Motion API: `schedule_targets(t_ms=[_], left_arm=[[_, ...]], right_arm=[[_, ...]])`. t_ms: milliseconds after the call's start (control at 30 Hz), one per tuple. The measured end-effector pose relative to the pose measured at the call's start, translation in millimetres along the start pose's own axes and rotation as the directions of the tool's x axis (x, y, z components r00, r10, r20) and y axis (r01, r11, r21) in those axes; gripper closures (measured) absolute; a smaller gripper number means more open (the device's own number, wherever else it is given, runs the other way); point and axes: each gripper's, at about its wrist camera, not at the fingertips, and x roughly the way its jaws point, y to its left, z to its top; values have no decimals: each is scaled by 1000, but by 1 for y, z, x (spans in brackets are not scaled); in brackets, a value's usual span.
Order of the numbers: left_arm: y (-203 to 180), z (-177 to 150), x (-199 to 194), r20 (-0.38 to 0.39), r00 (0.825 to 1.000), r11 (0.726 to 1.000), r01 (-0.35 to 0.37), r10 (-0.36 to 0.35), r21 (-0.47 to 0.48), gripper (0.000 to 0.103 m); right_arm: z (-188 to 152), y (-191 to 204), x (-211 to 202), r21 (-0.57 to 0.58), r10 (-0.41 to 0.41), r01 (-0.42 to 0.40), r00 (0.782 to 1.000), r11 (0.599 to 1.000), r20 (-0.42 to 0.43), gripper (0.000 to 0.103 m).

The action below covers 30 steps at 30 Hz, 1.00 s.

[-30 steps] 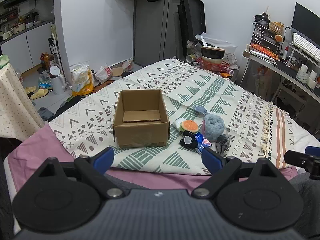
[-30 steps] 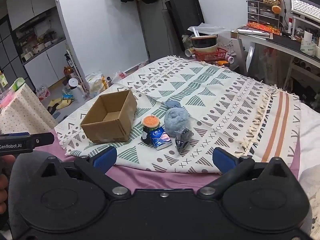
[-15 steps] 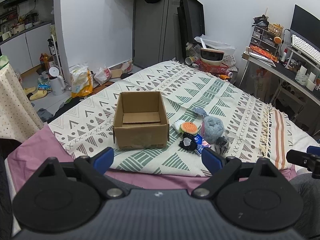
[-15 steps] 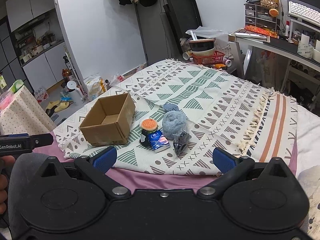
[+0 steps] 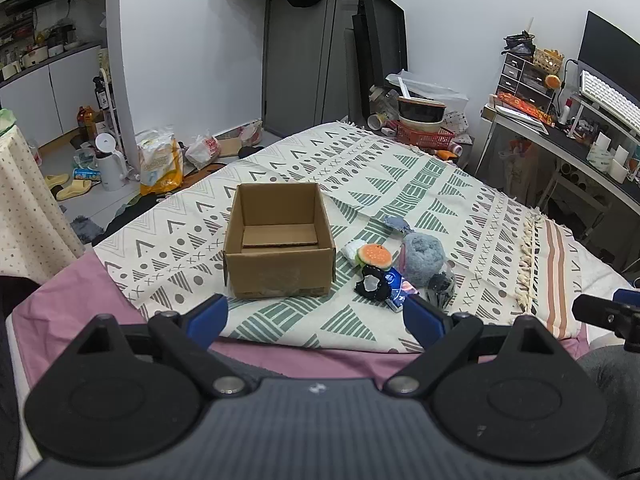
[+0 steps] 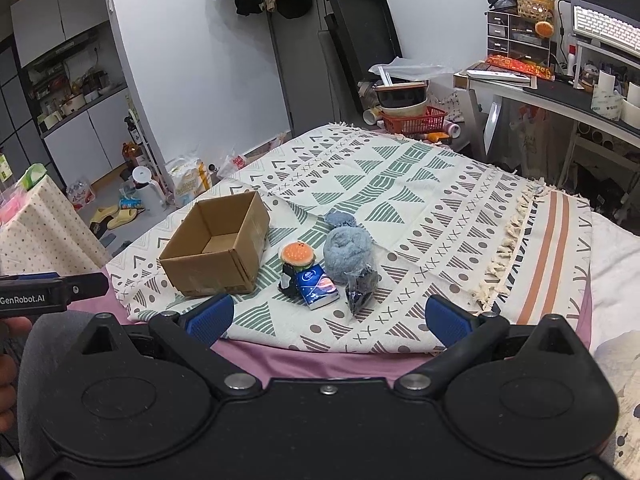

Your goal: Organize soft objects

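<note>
Both tongs hang released, left gripper point(image 5: 316, 312) and right gripper point(image 6: 328, 316) holding nothing; toys point(image 6: 320, 268) huddle touching at the box's point(image 6: 216, 248) three o'clock, so one grab may drag neighbours.

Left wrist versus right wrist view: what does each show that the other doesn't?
Only the left view shows the box floor fully, bare, plus the right gripper's tip at its right edge. Only the right view shows the tissue pack unobstructed and the left gripper's tip at its left edge. Both show the burger plush, blue towel roll and each view's own fingers spread wide, holding nothing.
</note>
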Motion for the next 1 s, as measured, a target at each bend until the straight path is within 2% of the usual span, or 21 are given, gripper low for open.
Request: schedule_targets(t_ms=[1000], left_arm=[[8, -2, -1, 3, 1000, 1000, 5, -5, -20, 9]], right_arm=[[0, 8, 1, -19, -6, 6, 1000, 1000, 22, 0]])
